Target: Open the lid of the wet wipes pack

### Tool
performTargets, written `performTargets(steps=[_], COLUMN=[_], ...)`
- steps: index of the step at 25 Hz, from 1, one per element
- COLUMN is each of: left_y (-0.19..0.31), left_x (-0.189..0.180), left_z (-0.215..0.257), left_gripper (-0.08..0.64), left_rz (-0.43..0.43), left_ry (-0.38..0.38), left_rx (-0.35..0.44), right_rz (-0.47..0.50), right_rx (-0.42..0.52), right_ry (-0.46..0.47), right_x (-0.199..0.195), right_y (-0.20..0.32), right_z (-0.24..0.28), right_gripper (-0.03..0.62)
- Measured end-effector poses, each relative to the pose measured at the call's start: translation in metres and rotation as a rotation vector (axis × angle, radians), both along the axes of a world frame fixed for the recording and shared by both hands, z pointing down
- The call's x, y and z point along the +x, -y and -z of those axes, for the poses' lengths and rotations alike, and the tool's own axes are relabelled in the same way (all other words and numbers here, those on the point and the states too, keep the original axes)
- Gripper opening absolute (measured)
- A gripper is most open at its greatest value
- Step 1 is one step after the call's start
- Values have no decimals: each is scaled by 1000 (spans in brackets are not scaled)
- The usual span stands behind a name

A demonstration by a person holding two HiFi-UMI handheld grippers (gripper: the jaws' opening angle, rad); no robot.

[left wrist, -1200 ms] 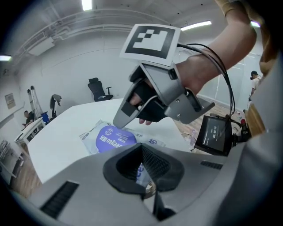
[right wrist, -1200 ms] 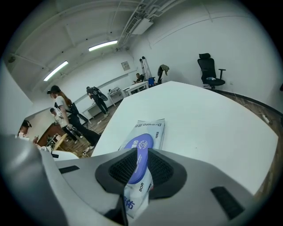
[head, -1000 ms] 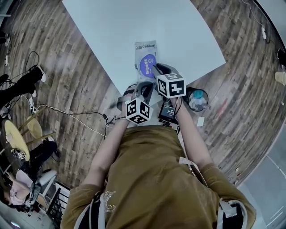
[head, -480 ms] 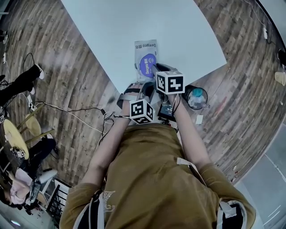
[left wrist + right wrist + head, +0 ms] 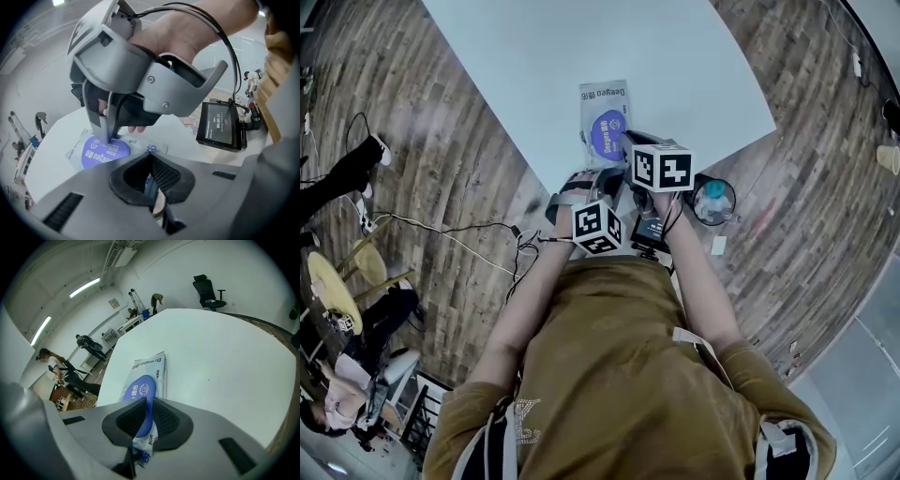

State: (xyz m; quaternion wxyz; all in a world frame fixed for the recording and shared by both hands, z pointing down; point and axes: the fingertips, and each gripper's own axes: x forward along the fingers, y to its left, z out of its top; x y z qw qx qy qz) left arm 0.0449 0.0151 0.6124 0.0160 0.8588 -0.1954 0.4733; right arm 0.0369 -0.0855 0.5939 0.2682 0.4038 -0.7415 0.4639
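The wet wipes pack point(image 5: 603, 111) lies near the front edge of the white table point(image 5: 694, 56), its blue oval lid point(image 5: 607, 134) facing up. My right gripper point(image 5: 627, 143) comes down on the lid's near edge. In the right gripper view its jaws point(image 5: 143, 420) are shut on the blue lid point(image 5: 138, 390), with the pack point(image 5: 151, 365) stretching away. My left gripper point(image 5: 581, 185) sits at the pack's near end. In the left gripper view its jaws point(image 5: 151, 177) pinch the pack's end point(image 5: 147, 149), and the right gripper's fingers point(image 5: 104, 123) touch the lid point(image 5: 104, 152).
A small screen unit point(image 5: 220, 126) hangs beside the table edge by my right hand. A round container with a bottle point(image 5: 713, 202) stands on the wooden floor at the right. Cables point(image 5: 450, 234) and stools lie left. An office chair point(image 5: 208, 289) stands beyond the table.
Both grippers stay at the pack's near end. The left one has edged slightly forward and right; the right one has shifted only a little.
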Motion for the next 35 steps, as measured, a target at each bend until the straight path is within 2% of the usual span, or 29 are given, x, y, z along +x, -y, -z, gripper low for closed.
performTargets(steps=[3,9,23,35], left_y=[1,3,4,5], left_x=[1,2,1,2], left_z=[-2,-3,-3,-4], left_gripper=[0,0,0,0], left_rz=[17,43,98,124], left_ry=[-15,-7,-35,-30], left_rx=[-15,-48,-98,-108], right_rz=[-25,-10,37,74], right_rx=[-11,-18,-31,-44], right_ry=[31,52,64,75], right_x=[1,0,-8,-14], right_y=[2,2,-3,-8], right_z=[2,7,20,31], right_gripper=[33,25,15,11])
